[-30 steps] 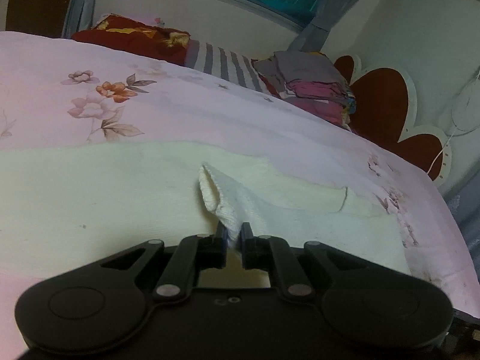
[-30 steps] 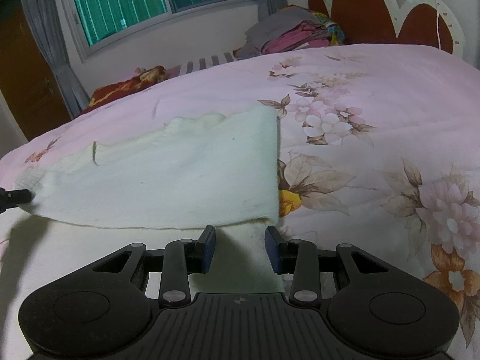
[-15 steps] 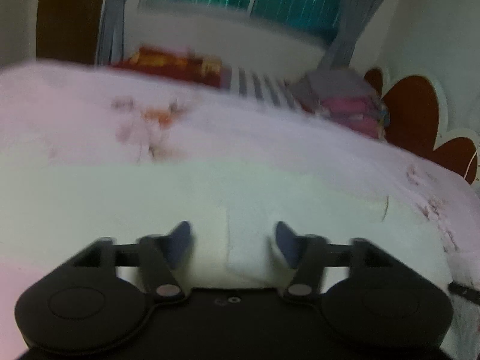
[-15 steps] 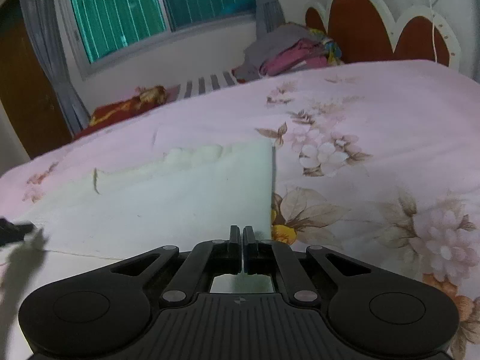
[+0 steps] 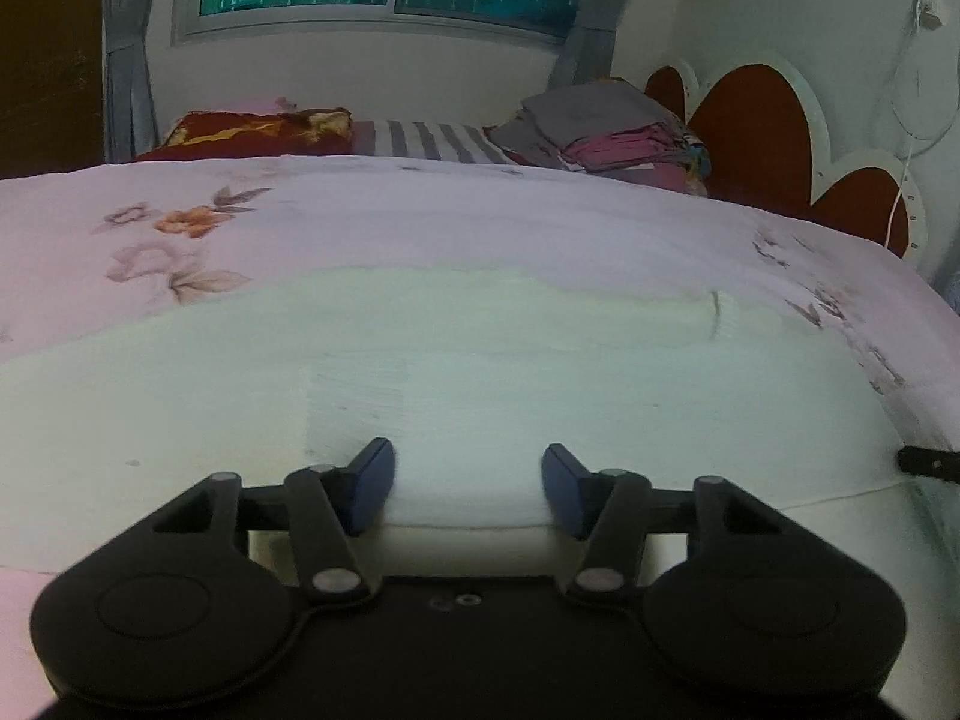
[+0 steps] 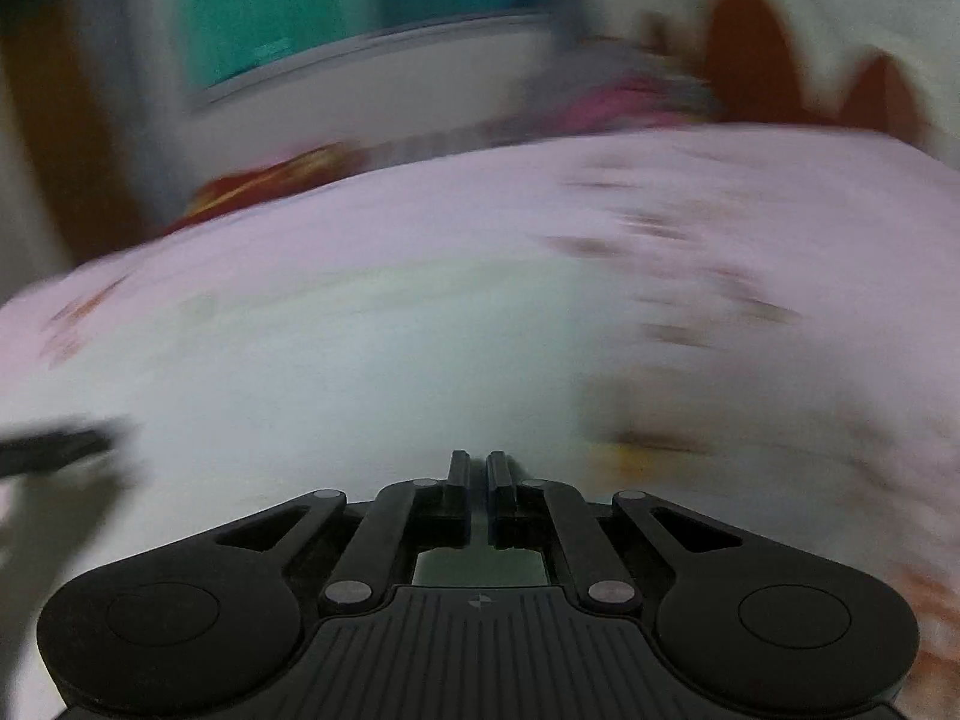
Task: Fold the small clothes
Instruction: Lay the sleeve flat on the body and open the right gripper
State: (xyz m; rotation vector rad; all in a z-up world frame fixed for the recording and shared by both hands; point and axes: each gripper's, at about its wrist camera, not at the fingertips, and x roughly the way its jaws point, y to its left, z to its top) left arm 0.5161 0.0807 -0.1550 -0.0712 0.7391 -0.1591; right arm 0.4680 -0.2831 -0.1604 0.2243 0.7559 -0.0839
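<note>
A cream white cloth (image 5: 468, 372) lies spread and partly folded on the pink floral bed sheet (image 5: 420, 216). My left gripper (image 5: 468, 486) is open just above the cloth's near fold, with nothing between its blue fingertips. In the right wrist view, which is blurred by motion, the same cloth (image 6: 336, 372) fills the middle. My right gripper (image 6: 479, 468) has its jaws pressed almost together at the cloth's near edge; whether cloth is pinched between them is not clear. The tip of the right gripper (image 5: 927, 461) shows at the right edge of the left wrist view.
A stack of folded grey and pink clothes (image 5: 606, 126) sits at the far side of the bed next to a striped pillow (image 5: 420, 138) and a red patterned pillow (image 5: 252, 129). A red and white headboard (image 5: 774, 138) stands at the right.
My left gripper let go of the cloth corner and opened; the cloth now lies flat. My right gripper closed at the cloth's near edge and is now moving fast.
</note>
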